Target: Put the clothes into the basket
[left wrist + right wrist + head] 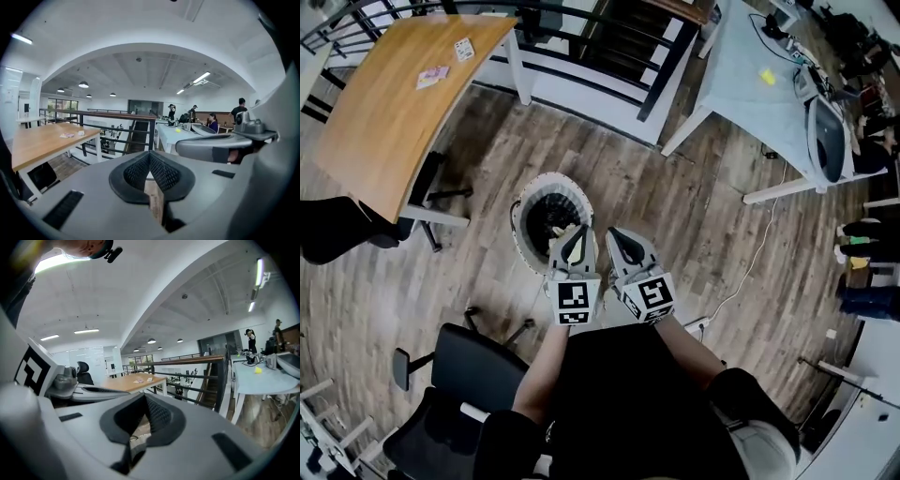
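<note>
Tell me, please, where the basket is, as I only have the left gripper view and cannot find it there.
Observer: In the head view, the basket stands on the wooden floor, just beyond the left gripper and the right gripper.
Operator: Is anything inside it?
Observer: Yes, dark clothes lie in it.
Operator: Is the right gripper carrying anything?
Observer: No. In the right gripper view its jaws are together with nothing between them.
</note>
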